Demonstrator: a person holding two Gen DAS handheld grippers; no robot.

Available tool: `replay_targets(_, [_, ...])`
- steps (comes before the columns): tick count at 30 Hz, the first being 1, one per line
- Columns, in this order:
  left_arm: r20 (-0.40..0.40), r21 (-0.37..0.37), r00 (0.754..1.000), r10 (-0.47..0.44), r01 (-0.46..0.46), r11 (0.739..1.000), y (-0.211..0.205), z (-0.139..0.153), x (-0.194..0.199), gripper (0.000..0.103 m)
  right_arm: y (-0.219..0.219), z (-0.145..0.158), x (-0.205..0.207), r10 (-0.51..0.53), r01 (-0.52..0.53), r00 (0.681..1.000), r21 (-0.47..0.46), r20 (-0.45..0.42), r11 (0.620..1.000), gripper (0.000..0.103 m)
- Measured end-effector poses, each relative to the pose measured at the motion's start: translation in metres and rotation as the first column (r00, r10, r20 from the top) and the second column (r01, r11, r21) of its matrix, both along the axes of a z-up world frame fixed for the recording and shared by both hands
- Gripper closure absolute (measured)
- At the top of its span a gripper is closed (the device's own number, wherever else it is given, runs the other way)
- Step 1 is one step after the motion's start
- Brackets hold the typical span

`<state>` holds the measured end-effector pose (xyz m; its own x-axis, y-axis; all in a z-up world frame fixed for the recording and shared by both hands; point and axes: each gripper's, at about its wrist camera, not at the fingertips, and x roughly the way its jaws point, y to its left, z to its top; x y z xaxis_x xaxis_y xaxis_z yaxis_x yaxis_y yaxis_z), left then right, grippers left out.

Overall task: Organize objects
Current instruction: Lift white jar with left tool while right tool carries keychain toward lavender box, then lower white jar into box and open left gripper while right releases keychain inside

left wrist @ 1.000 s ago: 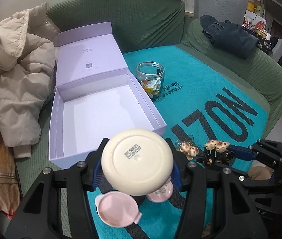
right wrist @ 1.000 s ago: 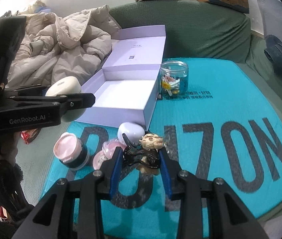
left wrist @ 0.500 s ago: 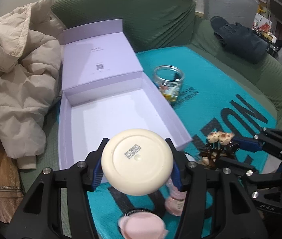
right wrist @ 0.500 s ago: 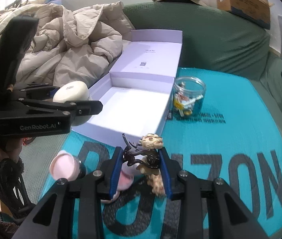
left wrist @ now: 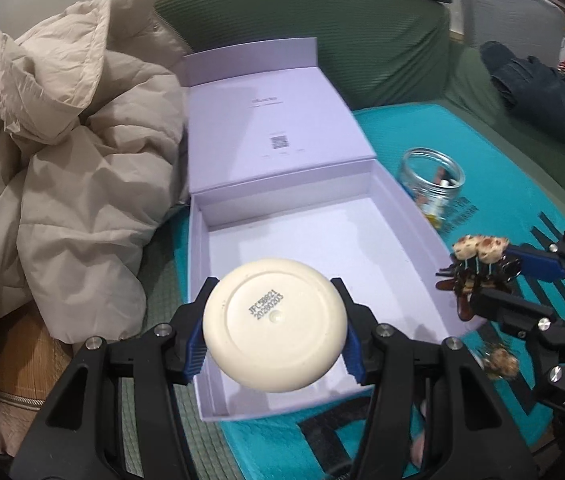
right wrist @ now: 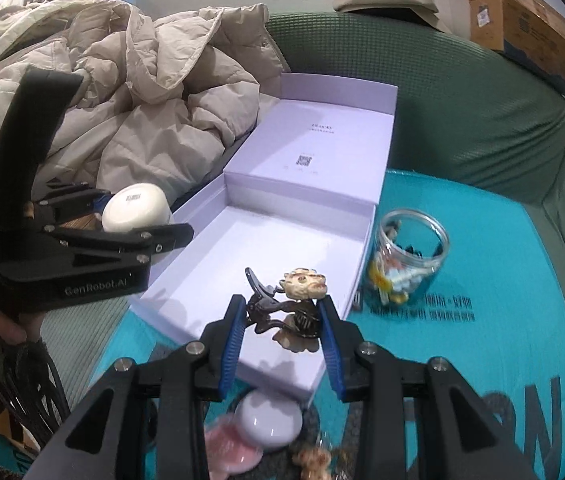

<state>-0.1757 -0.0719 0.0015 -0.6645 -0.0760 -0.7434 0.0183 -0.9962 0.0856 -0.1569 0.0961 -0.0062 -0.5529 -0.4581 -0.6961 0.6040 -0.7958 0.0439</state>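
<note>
My left gripper [left wrist: 275, 326] is shut on a round cream jar [left wrist: 275, 324], held bottom-forward over the near left part of the open lavender box [left wrist: 322, 240]. The same jar [right wrist: 135, 208] shows in the right wrist view beside the box's left wall. My right gripper [right wrist: 282, 320] is shut on a dark hair clip with beige flower ornaments [right wrist: 296, 300], hovering above the near right corner of the box [right wrist: 282, 248]. From the left wrist view that clip [left wrist: 478, 264] hangs just past the box's right wall. The box interior is bare.
A glass jar of small items [right wrist: 406, 264] stands right of the box on the teal mat [right wrist: 502, 300]. A beige padded jacket [left wrist: 62, 180] lies to the left. A white round jar [right wrist: 270, 420], a pink lid [right wrist: 230, 452] and another ornament clip [right wrist: 314, 460] lie below the right gripper.
Both grippers have moved forward and up toward the box with their loads. The cream jar now hangs over the box's near end, and the clip has come over its near right corner.
</note>
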Motion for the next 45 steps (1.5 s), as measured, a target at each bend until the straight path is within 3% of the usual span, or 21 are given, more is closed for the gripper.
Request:
replay_targets(8, [-0.014,-0.019,0.998,0.067,-0.067,0.998,-0.016,-0.008,-0.027,0.051,-0.018,0.0,-0.032,0.004,-0.004,1.0,0.007,-0.012,1.0,0.067])
replay_targets(22, [-0.062,-0.036,0.993,0.104,-0.107,0.994,-0.025,-0.01,-0.076,0.051,-0.034,-0.003,-0.078,0.001,0.0,1.0,0.008,-0.021,1.0,0.067])
replay_targets(33, [-0.094,-0.203,0.994,0.057,-0.075,0.976,-0.024,-0.011,-0.109,0.05,-0.051,-0.009,-0.103,-0.005,0.007,1.0,0.042,-0.029,0.999,0.067])
replay_targets(40, [0.004,-0.154,1.0,0.027,-0.026,0.988,-0.046,-0.04,-0.124,0.05,-0.072,-0.025,-0.12,0.02,-0.02,1.0,0.066,0.003,0.998,0.067])
replay_targets(45, [0.018,-0.097,1.0,-0.007,0.009,0.995,-0.054,-0.047,-0.124,0.05,-0.078,-0.031,-0.127,0.023,-0.024,0.999,0.069,0.025,0.997,0.067])
